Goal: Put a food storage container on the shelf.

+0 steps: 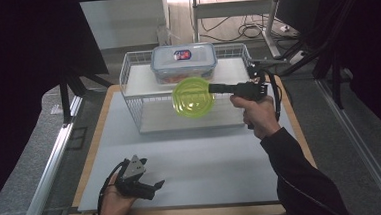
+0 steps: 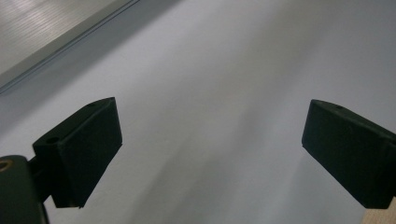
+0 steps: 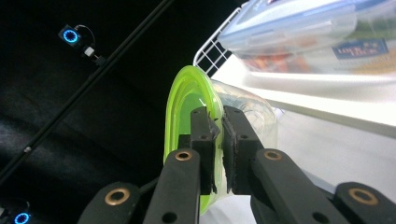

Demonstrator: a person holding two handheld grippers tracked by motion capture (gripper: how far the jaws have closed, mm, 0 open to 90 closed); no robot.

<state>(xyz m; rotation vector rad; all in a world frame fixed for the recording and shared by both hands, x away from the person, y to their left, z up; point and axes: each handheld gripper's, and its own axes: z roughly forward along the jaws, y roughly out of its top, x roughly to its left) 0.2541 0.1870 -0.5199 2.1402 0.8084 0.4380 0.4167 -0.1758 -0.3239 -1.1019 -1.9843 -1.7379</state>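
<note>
My right gripper (image 1: 211, 88) clamps the rim of a round green-lidded container (image 1: 193, 97), held on edge in front of the wire rack (image 1: 130, 91). My left gripper (image 1: 155, 186) rests open-jawed on the white mat (image 1: 196, 157).

Clear lidded food box (image 1: 183, 62) atop white wire rack (image 1: 137, 98), on grey mat (image 1: 202, 162).

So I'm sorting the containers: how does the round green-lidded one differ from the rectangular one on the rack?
The round container has a lime-green lid; the rectangular box a clear, bluish one. The former hangs tilted in the right gripper; the latter sits flat on the wire rack. Both have clear bodies.
</note>
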